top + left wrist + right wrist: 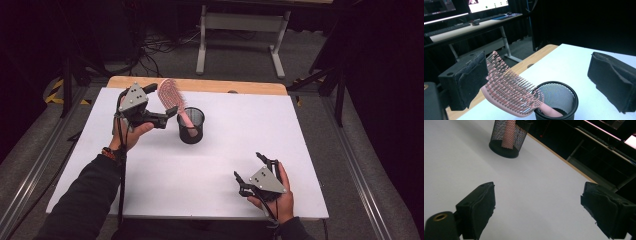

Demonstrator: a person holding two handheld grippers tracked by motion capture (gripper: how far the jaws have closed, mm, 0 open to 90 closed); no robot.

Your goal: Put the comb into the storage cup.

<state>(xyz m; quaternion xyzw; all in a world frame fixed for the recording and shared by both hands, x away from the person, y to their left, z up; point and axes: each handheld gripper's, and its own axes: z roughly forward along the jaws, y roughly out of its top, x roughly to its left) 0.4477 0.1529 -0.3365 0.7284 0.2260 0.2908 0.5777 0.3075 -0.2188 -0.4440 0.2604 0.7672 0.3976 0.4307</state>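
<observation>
A pink hairbrush (169, 93) stands handle-down in a black mesh cup (191, 133) at the left-centre of the white table (225, 155), with its bristled head leaning up and to the left. My left gripper (160, 102) is open around the brush head. In the left gripper view the hairbrush (509, 92) rests beside the left pad, far from the right one, and the cup (572, 110) is below. My right gripper (250, 168) hovers open near the table's front right, holding nothing. In its own view the right gripper (539, 207) faces the distant cup (499, 145) and the brush handle (509, 133).
A wooden strip (200, 84) runs along the table's far edge. Beyond it stand a white desk frame (240, 22) and floor cables (155, 50). A desk with keyboards (461, 26) and lit monitors is behind the table. Metal rails (35, 170) flank both sides.
</observation>
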